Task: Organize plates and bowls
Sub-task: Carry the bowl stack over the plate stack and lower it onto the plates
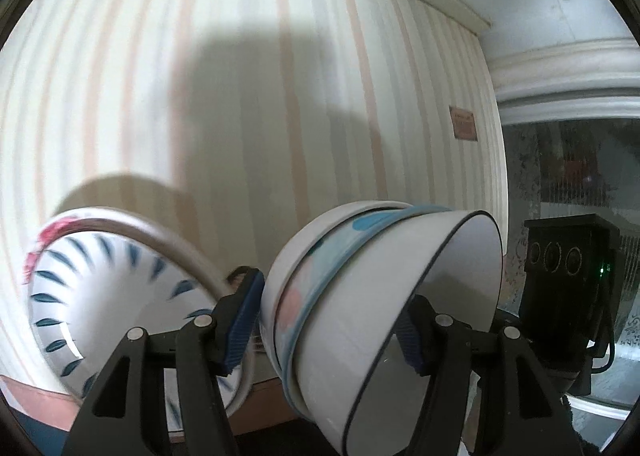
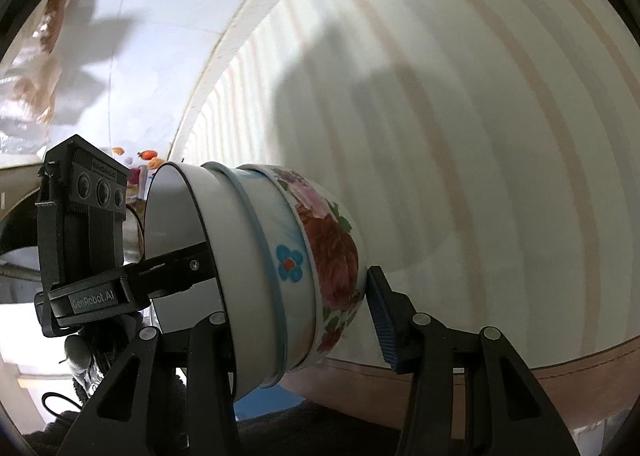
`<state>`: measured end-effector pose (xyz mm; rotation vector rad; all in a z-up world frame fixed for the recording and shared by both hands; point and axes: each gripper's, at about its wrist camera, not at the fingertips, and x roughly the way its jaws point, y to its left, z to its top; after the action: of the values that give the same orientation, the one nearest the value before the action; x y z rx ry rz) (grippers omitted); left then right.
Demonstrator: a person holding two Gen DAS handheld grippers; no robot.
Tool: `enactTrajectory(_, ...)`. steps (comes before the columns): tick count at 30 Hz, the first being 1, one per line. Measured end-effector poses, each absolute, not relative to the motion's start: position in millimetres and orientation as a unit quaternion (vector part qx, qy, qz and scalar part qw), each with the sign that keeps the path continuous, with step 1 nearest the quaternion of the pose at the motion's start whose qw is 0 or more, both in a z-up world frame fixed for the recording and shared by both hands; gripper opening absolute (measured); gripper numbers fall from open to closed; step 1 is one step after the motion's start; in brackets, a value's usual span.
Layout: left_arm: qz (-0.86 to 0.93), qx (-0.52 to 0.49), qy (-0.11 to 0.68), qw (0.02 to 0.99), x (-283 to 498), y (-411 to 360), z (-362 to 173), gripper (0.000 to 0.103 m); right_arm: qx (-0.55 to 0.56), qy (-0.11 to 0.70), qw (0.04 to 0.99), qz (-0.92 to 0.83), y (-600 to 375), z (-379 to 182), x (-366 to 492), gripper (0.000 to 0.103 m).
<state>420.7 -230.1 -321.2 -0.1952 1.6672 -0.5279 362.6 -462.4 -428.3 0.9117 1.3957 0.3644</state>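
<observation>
A: I have the nested bowls (image 1: 380, 296) tipped on their side, lifted off the striped cloth (image 1: 280, 96), pinched across the stack by the left gripper (image 1: 328, 320).

B: And the right gripper (image 2: 308, 320)?

A: It straddles the same stack; I can't tell if both pads press. I'd level the bowls, moving both hands together.

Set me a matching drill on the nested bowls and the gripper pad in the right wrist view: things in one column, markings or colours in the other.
Things:
1. innermost white bowl
2. middle white bowl
3. outermost round bowl
4. ribbed pad on the right gripper

Markings:
a. light-blue rim, small blue flower
b. plain dark blue
c. thin dark rim line
d. red and pink roses

Pairs: 1-c, 2-a, 3-d, 4-b
</observation>
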Motion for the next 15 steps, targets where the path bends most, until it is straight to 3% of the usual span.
enactTrajectory(15, -0.197, -0.111, 0.717, 0.659, 418.5, -129.0, -314.2, 0.059, 0.372, 0.624, 0.657, 0.2, -358.9, -415.5, 382.2, 0.05)
